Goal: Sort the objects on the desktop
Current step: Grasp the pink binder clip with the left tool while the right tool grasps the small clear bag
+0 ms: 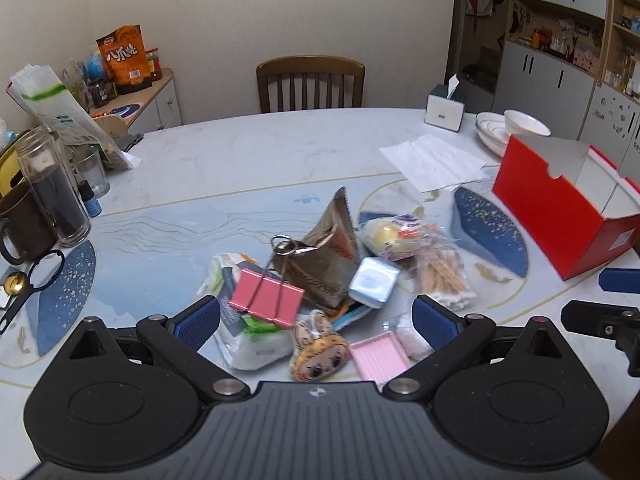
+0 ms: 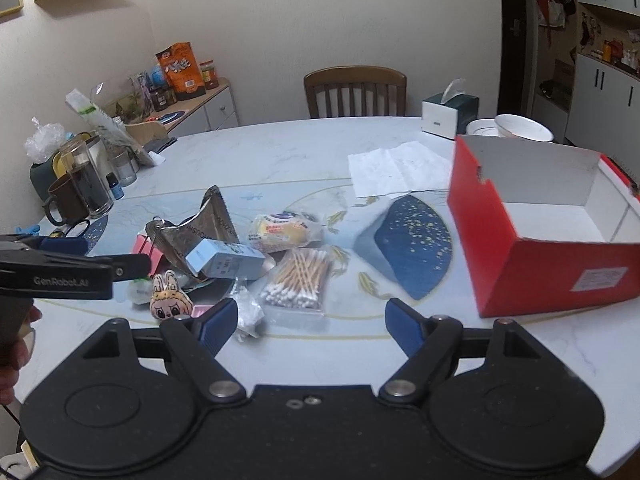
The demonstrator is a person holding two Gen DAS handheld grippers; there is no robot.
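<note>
Table [image 1: 280,144] fills both views, pale marble with blue patterned mats, and the clutter sits heaped at its middle. Red box [image 2: 532,256] stands open-topped and empty at three o'clock of the heap, well apart from it. Chair [image 1: 311,84] is pushed in at twelve o'clock on the far edge, tissue box [image 1: 445,110] and stacked bowls [image 1: 516,126] out at two o'clock, white paper [image 1: 432,162] lying flat just before them.

Now the tongs. Left gripper [image 1: 316,320] hangs over the near side of the heap with its jaws spread wide, blue pads either side of the pile, nothing clamped. Right gripper [image 2: 308,326] is just as wide, hovering over bare table between heap and box, and holds nothing.

Into the heap: crumpled foil bag [image 1: 324,256] peaks at the centre. Cotton swabs [image 2: 298,276] lie in their clear pack at four o'clock of it, wrapped bun [image 2: 280,230] at two o'clock. Pink clip [image 1: 266,296] rests on a white packet [image 1: 252,344] at seven o'clock, wire handles tipped toward the foil. Pale blue box [image 1: 374,282] leans against the foil's right flank. Bunny charm [image 1: 316,348] lies face-up at six o'clock, with a pink tray [image 1: 378,354] just to its right.

Over at nine o'clock, jar [image 1: 52,192], mug [image 1: 20,224] and scissors [image 1: 30,284] crowd the table's left edge.
</note>
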